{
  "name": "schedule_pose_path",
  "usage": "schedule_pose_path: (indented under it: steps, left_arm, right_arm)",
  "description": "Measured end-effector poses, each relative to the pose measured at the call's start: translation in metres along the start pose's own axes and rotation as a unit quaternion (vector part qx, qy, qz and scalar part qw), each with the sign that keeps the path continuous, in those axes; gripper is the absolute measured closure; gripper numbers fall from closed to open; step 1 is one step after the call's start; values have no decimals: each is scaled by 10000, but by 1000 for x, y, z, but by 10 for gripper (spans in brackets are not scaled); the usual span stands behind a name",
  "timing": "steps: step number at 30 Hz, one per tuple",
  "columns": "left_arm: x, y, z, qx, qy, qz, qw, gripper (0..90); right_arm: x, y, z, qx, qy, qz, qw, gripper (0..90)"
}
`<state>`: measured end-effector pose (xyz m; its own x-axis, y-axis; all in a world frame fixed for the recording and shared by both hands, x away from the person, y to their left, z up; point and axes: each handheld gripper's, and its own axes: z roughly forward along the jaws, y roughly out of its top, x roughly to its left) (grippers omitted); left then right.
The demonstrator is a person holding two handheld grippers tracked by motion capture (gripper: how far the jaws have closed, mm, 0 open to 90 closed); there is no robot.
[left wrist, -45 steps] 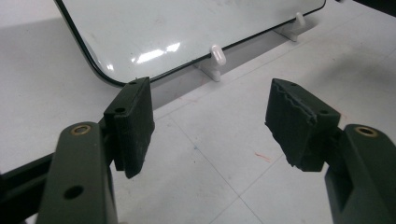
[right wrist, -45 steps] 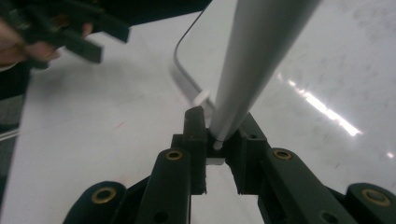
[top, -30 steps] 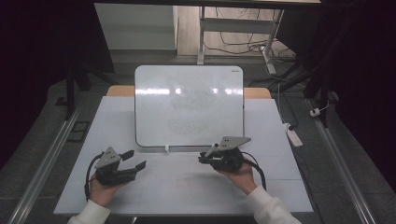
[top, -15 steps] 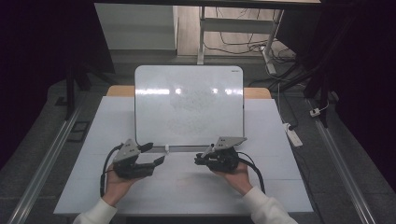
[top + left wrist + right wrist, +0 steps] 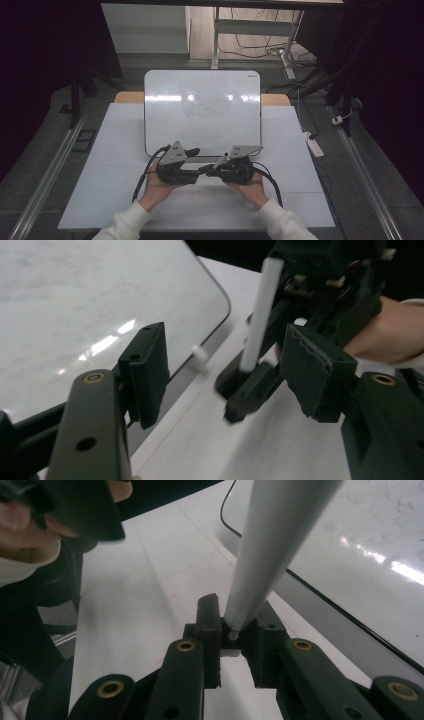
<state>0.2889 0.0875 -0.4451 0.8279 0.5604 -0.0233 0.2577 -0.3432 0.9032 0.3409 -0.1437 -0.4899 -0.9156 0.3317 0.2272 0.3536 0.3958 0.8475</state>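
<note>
The right gripper (image 5: pixel 232 635) is clamped on the end of a white marker (image 5: pixel 270 545), which stands up from its jaws just in front of the whiteboard (image 5: pixel 202 110). The left gripper (image 5: pixel 225 370), jaws spread and empty, faces the marker (image 5: pixel 260 310) closely. Judging by this, a handover or uncapping remains; the board looks unwritten. No containers are present.

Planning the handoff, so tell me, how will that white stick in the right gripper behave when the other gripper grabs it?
The white stick looks straight and rigid, so it probably won't flop. Its smooth round surface may slip or twist between pads. The right gripper pinches only its end, so a sideways nudge could pivot it.
</note>
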Motion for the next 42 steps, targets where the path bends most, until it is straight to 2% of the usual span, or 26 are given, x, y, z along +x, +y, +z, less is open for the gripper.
schedule_pose_path:
  steps: [4,7,11,17,20,26,28,31,34,35,37,39,41,42]
  left_arm:
    - [-4,7,11,-1,-189,68,9998,430]
    - [-6,10,18,12,-218,129,9997,468]
    - [-7,13,25,12,-229,167,9996,566]
    - [-7,14,29,-16,-288,268,9992,778]
    - [-7,14,28,11,-226,345,9991,812]
    - [-4,14,23,-15,-246,299,9992,818]
    - [-2,14,15,-81,-157,324,9993,819]
    - [10,13,-4,-204,34,243,9995,819]
    - [22,9,-20,-291,208,32,9994,819]
    - [26,7,-25,-306,266,-27,9992,819]
    - [33,3,-33,-319,366,-122,9987,819]
    - [37,1,-39,-316,454,-161,9983,818]
    - [41,-1,-42,-312,530,-197,9979,818]
    - [43,-2,-44,-304,567,-218,9977,818]
  right_arm:
    - [0,0,2,9,31,8,10000,772]
    - [1,0,3,23,54,21,10000,772]
    - [2,0,3,30,60,4,10000,772]
    - [3,0,4,44,97,-1,9999,772]
    - [3,0,4,59,128,26,9999,772]
    - [5,0,5,46,150,31,9999,764]
    - [8,0,2,-106,-4,-95,9999,722]
    - [15,0,-10,-441,-359,-323,9979,599]
    - [14,-2,-28,-739,-813,-418,9931,516]
    - [13,-3,-32,-772,-917,-432,9918,496]
    - [8,-9,-44,-731,-1297,-521,9875,469]
    - [4,-16,-54,-698,-1456,-442,9859,457]
    - [-2,-25,-66,-653,-1700,-454,9822,449]
    - [-5,-31,-74,-577,-1925,-493,9784,444]
